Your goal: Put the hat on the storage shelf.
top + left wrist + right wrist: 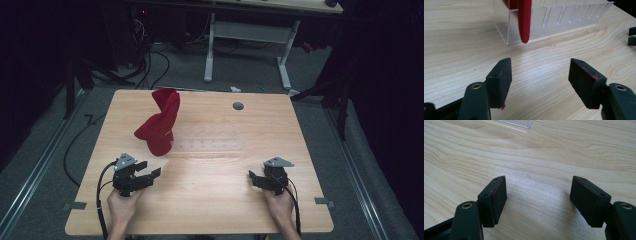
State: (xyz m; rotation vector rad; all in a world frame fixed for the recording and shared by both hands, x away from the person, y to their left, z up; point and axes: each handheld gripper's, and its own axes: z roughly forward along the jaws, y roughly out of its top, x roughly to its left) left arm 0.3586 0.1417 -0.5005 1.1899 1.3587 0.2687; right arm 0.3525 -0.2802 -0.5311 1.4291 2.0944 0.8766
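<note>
A red cloth (160, 125) hangs draped over the left end of a clear slotted rack (207, 145) in the middle of the wooden table (200, 200). In the left gripper view the red cloth (524, 20) dangles in front of the rack (554, 18). My left gripper (149, 169) rests low at the front left, open, nothing between its pads (500, 80). My right gripper (251, 178) sits at the front right, open and empty over bare wood, its pads (495, 197) wide apart. The rack's corner (517, 123) shows at the top of the right gripper view.
A grey round grommet (238, 106) sits in the table near its far edge. Beyond the table stand a white desk frame (247, 45) and cables on the floor (150, 65). The other gripper's jaw tips (632, 36) show at the right edge of the left gripper view.
</note>
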